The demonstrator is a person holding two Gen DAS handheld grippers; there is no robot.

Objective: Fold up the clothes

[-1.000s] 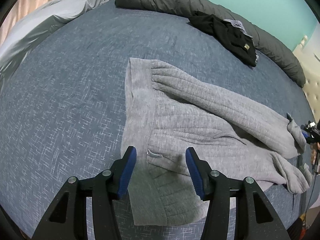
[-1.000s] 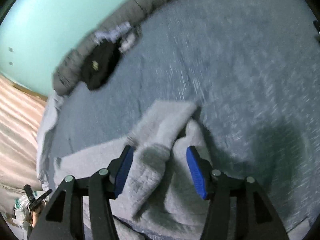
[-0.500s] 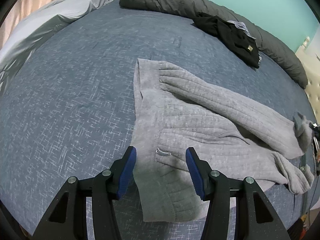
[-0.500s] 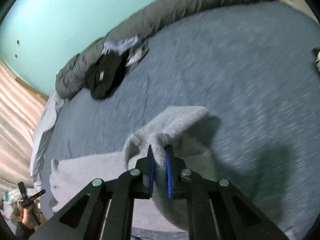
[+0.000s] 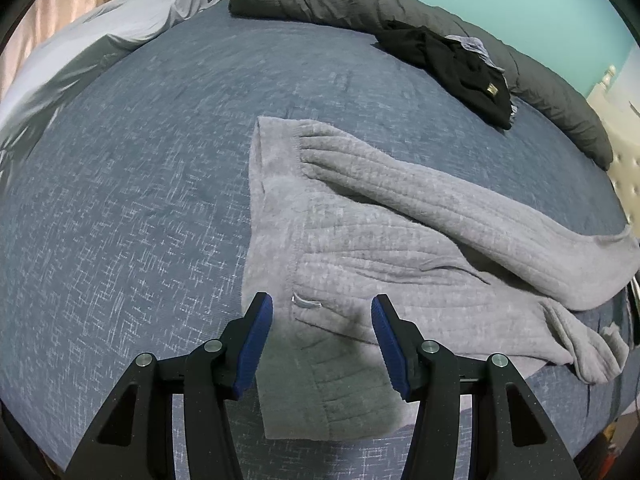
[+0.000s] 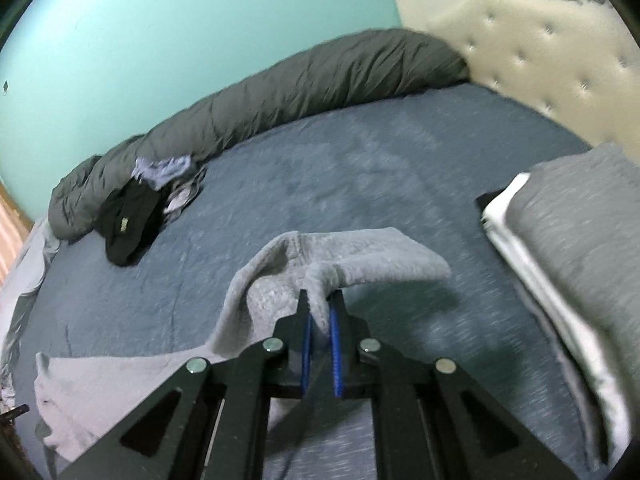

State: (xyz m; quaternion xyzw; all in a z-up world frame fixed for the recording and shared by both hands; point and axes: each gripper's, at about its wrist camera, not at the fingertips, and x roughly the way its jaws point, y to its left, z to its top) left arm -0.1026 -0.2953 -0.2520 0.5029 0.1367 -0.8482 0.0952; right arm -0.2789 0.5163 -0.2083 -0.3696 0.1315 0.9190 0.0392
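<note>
A grey knit sweater (image 5: 360, 240) lies spread on the blue bedspread (image 5: 140, 180), one sleeve (image 5: 460, 208) folded across its body. My left gripper (image 5: 322, 320) hovers open over the sweater's near hem, nothing between its blue pads. In the right wrist view my right gripper (image 6: 320, 312) is shut on the cuff end of the sweater's sleeve (image 6: 340, 256) and holds it lifted off the bed, the fabric draping back to the rest of the sweater (image 6: 120, 392).
A rolled dark grey duvet (image 5: 400, 4) lines the far edge, with a black garment (image 5: 460, 68) and a light cloth beside it. A stack of folded grey and white clothes (image 6: 568, 264) lies at the right. The tufted cream headboard (image 6: 540, 48) stands behind. Pale sheets (image 5: 100, 32) bunch at far left.
My right gripper shut on the sleeve's cuff, then rose and swung toward the headboard, lifting it. The left gripper stayed open over the hem and barely moved.
</note>
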